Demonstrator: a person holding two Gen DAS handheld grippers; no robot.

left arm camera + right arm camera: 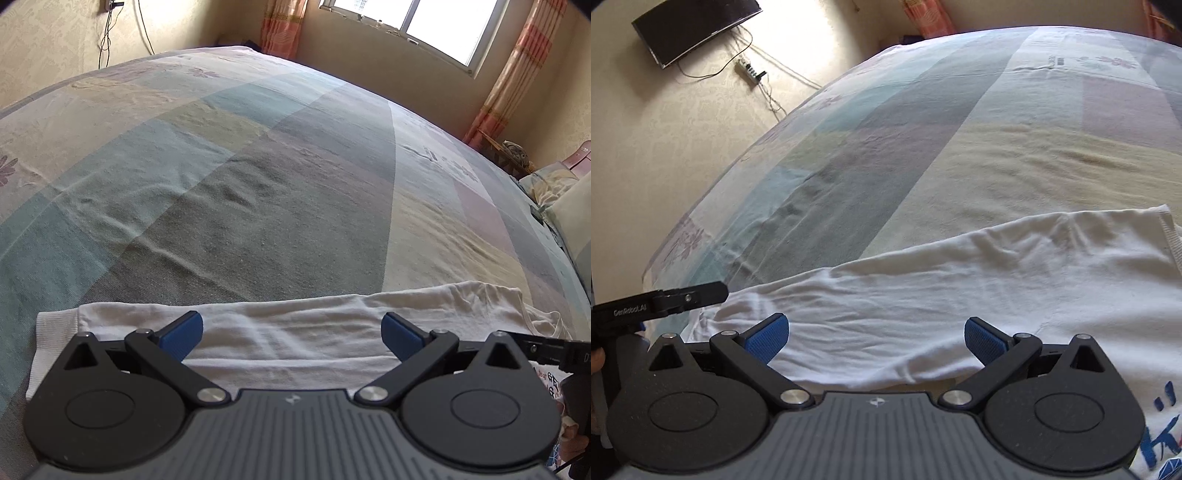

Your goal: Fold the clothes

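Observation:
A white T-shirt [288, 332] lies flat across the near part of the bed, its ribbed hem at the left in the left wrist view. My left gripper [291, 334] hovers over it, open, blue pads spread wide with nothing between them. In the right wrist view the same white T-shirt [960, 280] stretches from left to right, with a blue print at the lower right corner. My right gripper [877, 338] is open above a fold of the shirt and grips nothing. The left gripper's black body [657, 299] shows at the left edge.
The bed is covered by a patchwork sheet [258, 166] of green, grey, cream and pink blocks. Pillows [554, 192] lie at the right. A window with orange curtains [509, 74] is behind the bed. A wall screen [694, 29] and a power strip [750, 72] hang at the left.

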